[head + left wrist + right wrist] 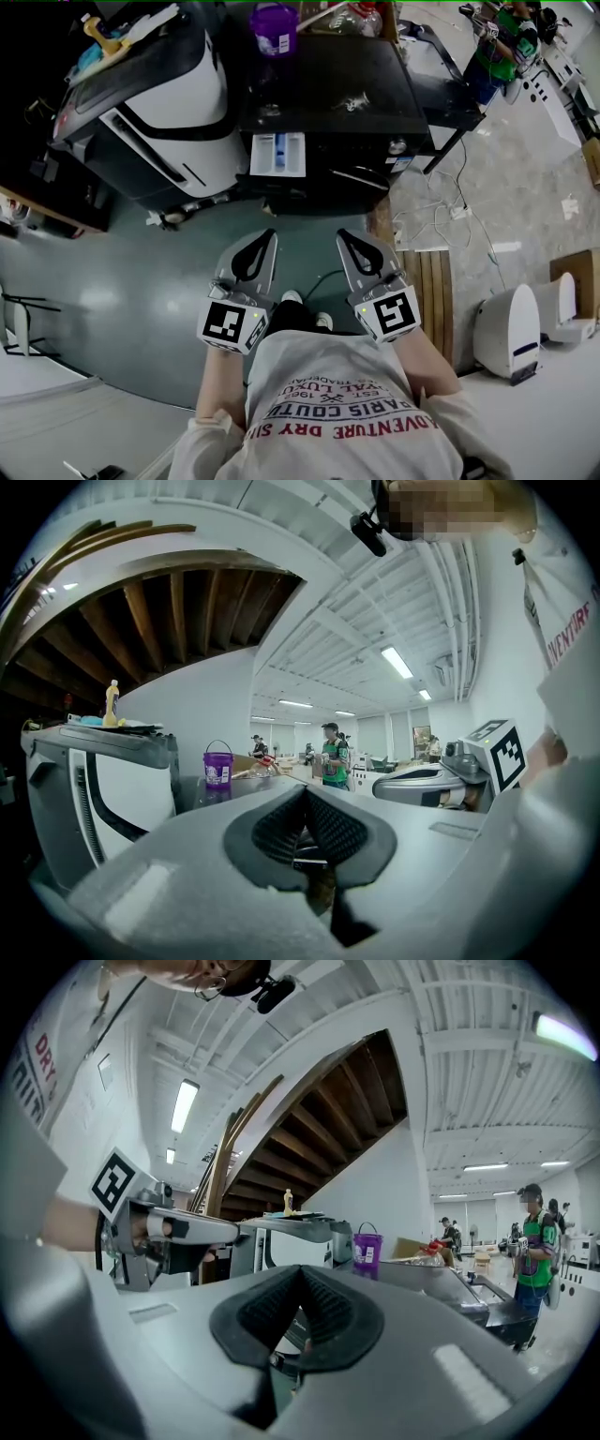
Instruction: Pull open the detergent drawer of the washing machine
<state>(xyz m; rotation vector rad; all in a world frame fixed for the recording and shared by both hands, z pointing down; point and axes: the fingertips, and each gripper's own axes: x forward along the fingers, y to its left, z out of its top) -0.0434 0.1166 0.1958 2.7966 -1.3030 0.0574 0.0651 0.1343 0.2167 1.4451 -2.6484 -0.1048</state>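
Note:
The black washing machine stands ahead of me in the head view. Its detergent drawer, white with a blue compartment, sticks out of the front panel. My left gripper and right gripper are held side by side close to my body, well short of the machine and pointing level at it. In the left gripper view, the left gripper has its ribbed pads together with nothing between them. The right gripper looks the same in its own view, and neither touches the drawer.
A purple bucket sits on top of the washing machine. A white and black appliance with a yellow bottle on it stands to the left. Wooden slats and cables lie at the right, and a person in green stands far back.

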